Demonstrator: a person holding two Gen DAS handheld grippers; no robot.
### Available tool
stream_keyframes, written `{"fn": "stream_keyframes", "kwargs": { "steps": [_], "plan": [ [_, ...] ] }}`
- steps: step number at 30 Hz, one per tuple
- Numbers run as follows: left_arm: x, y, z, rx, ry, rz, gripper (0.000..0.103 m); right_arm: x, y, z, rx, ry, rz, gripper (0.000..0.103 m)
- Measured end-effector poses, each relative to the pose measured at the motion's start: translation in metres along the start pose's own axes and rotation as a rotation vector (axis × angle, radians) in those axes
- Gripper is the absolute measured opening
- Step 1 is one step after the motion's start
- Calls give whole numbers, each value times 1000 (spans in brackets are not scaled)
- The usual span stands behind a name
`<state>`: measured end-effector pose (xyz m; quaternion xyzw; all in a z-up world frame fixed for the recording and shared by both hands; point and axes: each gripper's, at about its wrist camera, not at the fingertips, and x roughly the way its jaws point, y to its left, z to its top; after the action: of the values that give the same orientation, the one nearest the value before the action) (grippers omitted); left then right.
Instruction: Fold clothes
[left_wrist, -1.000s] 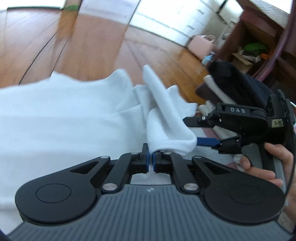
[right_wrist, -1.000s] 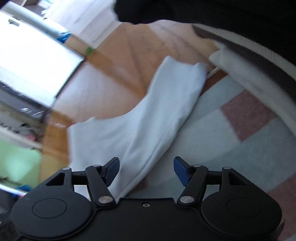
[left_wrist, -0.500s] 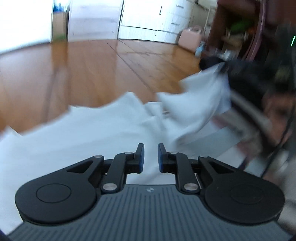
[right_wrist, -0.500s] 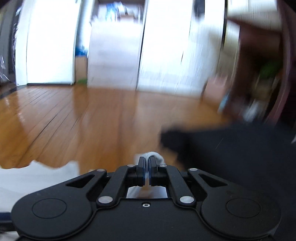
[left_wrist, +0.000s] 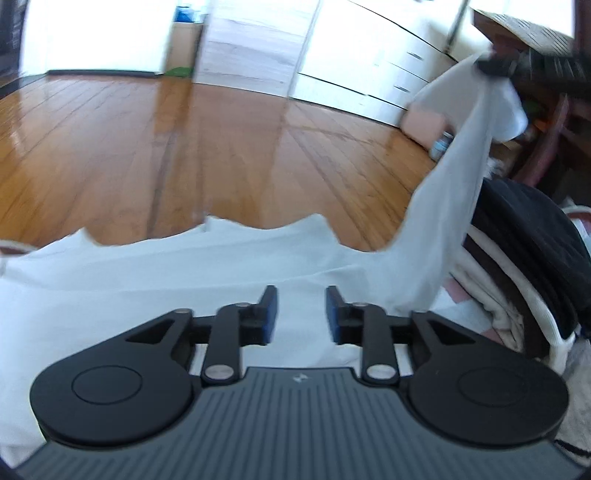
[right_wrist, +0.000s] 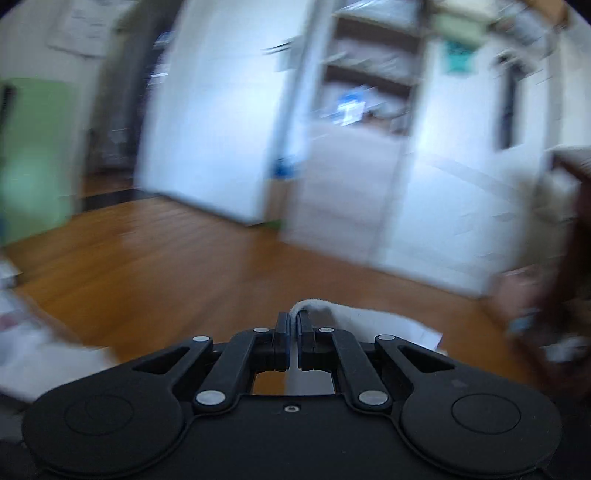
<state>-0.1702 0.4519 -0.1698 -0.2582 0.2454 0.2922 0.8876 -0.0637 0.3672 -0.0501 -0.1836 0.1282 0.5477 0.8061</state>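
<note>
Left gripper has its blue-padded fingers apart, hovering low over the white garment spread flat in front of it — nothing between them. From about 2 o'clock a strip of that soft white cloth rises to the right gripper at the top corner. Right wrist view: its fingers are together, pinching a thick folded white edge at 12 o'clock. Glossy wood floor beyond; a dark folded pile at 3 o'clock.
</note>
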Motion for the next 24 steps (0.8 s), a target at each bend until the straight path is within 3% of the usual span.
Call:
{"fn": "stream_keyframes", "kwargs": {
  "steps": [2, 5, 7, 8, 9, 10, 12, 13, 16, 18, 21, 23, 24],
  "plan": [
    [-5, 21, -5, -72, -5, 22, 36, 20, 23, -20, 12, 77, 177, 6],
    [-8, 52, -17, -115, 24, 96, 56, 36, 61, -58, -75, 221, 283, 6],
    [-7, 69, -28, -127, 70, 147, 57, 39, 64, -89, -153, 297, 364, 9],
    [-8, 77, -33, -154, 82, 144, 57, 32, 67, -100, -187, 299, 359, 15],
    [-10, 84, -38, -189, 90, 131, 57, 26, 70, -110, -221, 302, 355, 29],
    [-13, 89, -42, -217, 96, 117, 57, 21, 71, -119, -251, 294, 324, 45],
    [-15, 90, -46, -230, 108, 113, 57, 16, 54, -126, -272, 272, 197, 59],
    [-14, 89, -46, -223, 115, 128, 57, 15, 43, -129, -277, 268, 138, 62],
    [-16, 81, -45, -212, 124, 172, 57, 17, 7, -145, -160, 322, 84, 62],
    [-26, 76, -43, -242, 80, 158, 58, 20, -18, -157, -58, 369, 68, 62],
    [-41, 69, -42, -305, 16, 78, 75, 23, -53, -177, 98, 429, 37, 61],
    [-32, 61, -43, -316, 76, 37, 80, 23, -59, -192, 184, 422, -38, 61],
    [-24, 57, -45, -312, 107, 37, 80, 25, -55, -194, 158, 423, -103, 61]
  ]
}}
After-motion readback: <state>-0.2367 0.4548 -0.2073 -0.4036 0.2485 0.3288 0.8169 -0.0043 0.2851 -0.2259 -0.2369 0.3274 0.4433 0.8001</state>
